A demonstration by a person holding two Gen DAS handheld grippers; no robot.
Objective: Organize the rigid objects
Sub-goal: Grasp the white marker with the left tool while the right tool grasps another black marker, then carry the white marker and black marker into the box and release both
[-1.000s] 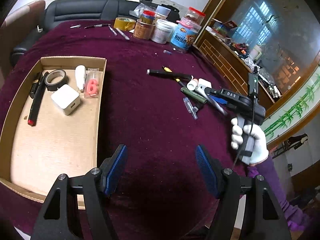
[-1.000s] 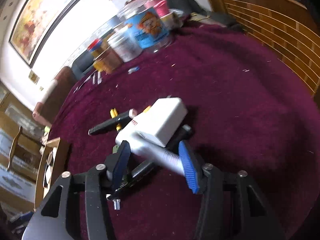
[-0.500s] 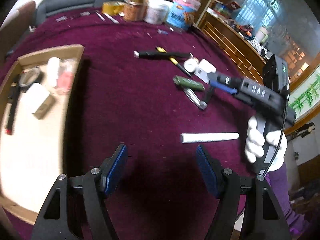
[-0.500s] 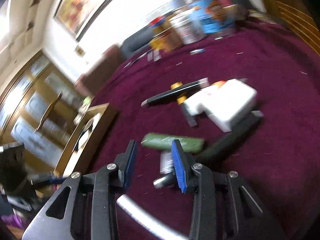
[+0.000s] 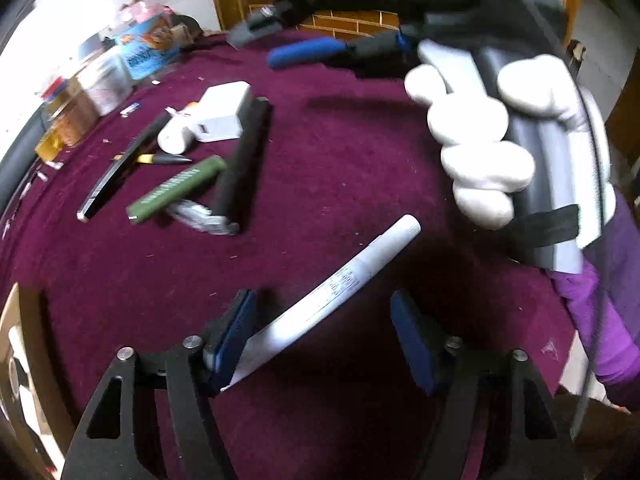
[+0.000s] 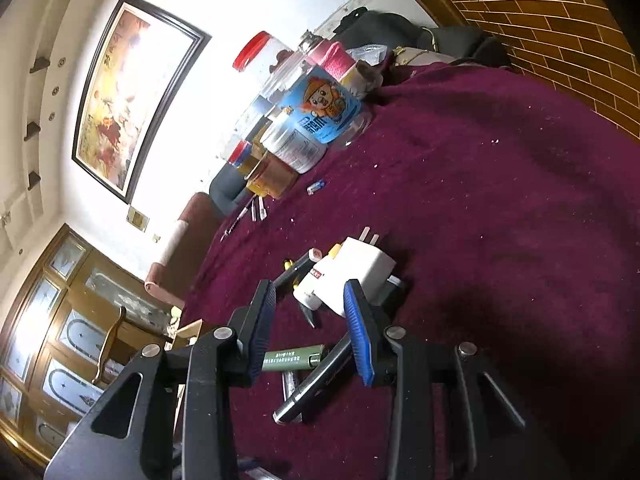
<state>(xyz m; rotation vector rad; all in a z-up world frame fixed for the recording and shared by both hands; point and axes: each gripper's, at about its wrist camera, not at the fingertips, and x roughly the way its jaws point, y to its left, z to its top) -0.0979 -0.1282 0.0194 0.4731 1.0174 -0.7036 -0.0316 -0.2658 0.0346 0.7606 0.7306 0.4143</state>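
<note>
A white tube [image 5: 340, 280] lies slanted on the maroon cloth between the jaws of my left gripper [image 5: 324, 340]. Its lower end touches the left pad [image 5: 236, 332]; the right pad stands clear of it, and the jaws are closing. A white-gloved hand [image 5: 480, 140] holds my right gripper [image 6: 310, 328] above the pile, open, with nothing between its fingers. Beyond it lie a white charger [image 6: 360, 276], a green cylinder [image 6: 294, 358] and a black pen [image 6: 316, 380]. The left wrist view shows the same charger [image 5: 224, 116], green cylinder [image 5: 176, 188] and black pen [image 5: 240, 164].
Several jars [image 6: 316, 116] stand along the far edge of the cloth. A cardboard box [image 5: 16, 340] shows at the left edge. A small white bottle [image 5: 172, 140] and a yellow-black pen [image 5: 160, 158] lie beside the charger. A brick-patterned wall [image 6: 560, 20] borders the right side.
The white tube left my right gripper's jaws and now lies on the cloth. My left gripper swung right and down, rolling, until the tube sits between its jaws. The right gripper turned back toward the pile.
</note>
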